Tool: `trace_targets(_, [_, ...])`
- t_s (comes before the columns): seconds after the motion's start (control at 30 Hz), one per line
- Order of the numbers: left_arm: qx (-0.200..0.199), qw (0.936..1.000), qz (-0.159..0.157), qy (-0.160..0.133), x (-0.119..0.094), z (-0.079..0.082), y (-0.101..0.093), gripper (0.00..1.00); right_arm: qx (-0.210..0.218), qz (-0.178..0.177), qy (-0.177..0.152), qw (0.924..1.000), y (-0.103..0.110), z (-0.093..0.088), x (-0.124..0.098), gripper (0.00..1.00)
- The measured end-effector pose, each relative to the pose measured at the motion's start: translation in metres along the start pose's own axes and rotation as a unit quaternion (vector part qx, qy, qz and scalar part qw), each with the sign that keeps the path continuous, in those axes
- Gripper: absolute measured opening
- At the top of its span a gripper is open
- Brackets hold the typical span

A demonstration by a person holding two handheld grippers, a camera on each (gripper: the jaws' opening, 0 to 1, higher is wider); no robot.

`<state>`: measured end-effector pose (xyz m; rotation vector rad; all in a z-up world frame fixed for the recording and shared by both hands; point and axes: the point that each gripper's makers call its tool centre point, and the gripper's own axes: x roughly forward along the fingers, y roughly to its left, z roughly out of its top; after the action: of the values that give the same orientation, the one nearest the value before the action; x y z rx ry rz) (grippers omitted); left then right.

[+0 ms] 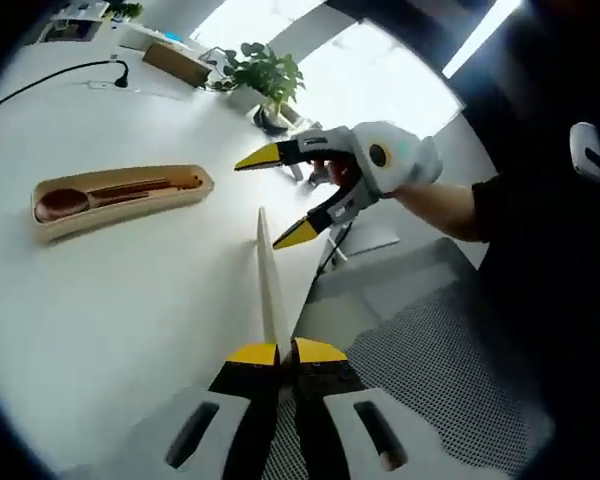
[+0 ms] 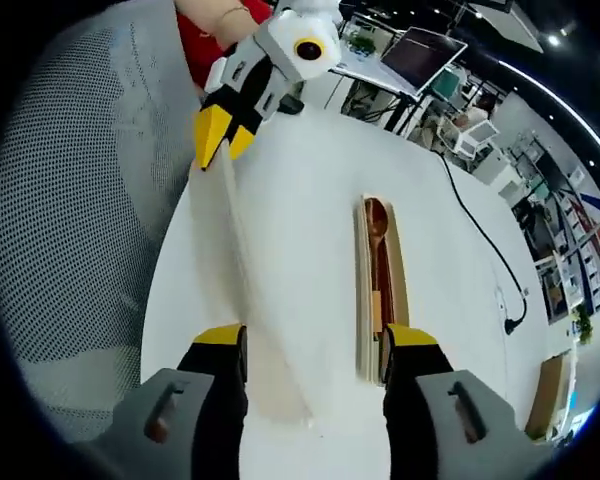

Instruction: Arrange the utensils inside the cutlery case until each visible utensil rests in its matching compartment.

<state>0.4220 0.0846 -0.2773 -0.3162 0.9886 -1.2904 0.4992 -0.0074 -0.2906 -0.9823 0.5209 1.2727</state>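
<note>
- The cutlery case lies open on the white table, with a wooden spoon and what look like chopsticks already lying lengthwise inside it.
- The pale flat piece is off the case, out toward the table edge from it; it is probably the case's lid, though you cannot be sure from here.
- Your left gripper is closed on the near end of that piece, the yellow tips pinching it edge-on.
- Your right gripper is spread wide and carries nothing; in its own view the case end sits just by one tip and the pale piece passes between the jaws.
- Judged from this, you are bringing the piece over to the case.
- Keep it level and parallel with the case's long side, and use the free gripper to steady the case.
- Lower gently; a thin piece pinched at one end can swing or slip.
- Mind the table edge near the piece.
</note>
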Motion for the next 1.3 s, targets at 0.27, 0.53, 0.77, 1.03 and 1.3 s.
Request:
trace_targets(0.27, [-0.023, 0.9996, -0.012, -0.010, 0.000, 0.002, -0.001, 0.04, -0.024, 0.010, 0.008, 0.9996, 0.014, -0.002, 0.002, 0.56])
trace_targets(0.53, [-0.037, 0.9990, -0.020, -0.018, 0.004, 0.005, -0.006, 0.04, -0.061, 0.000, 0.011, 0.9981, 0.018, 0.001, 0.002, 0.54])
trace_targets(0.77, [-0.076, 0.9958, -0.033, -0.037, 0.001, 0.008, -0.002, 0.04, -0.059, 0.002, 0.013, 0.9982, 0.021, 0.000, 0.005, 0.54])
trace_targets(1.03, [-0.084, 0.9945, -0.037, -0.050, -0.002, 0.012, -0.002, 0.04, -0.067, 0.007, 0.013, 0.9977, 0.027, 0.002, 0.006, 0.54])
trace_targets(1.3, [-0.086, 0.9940, -0.039, -0.054, -0.001, 0.014, -0.002, 0.04, -0.065, 0.004, 0.012, 0.9978, 0.026, 0.001, 0.005, 0.54])
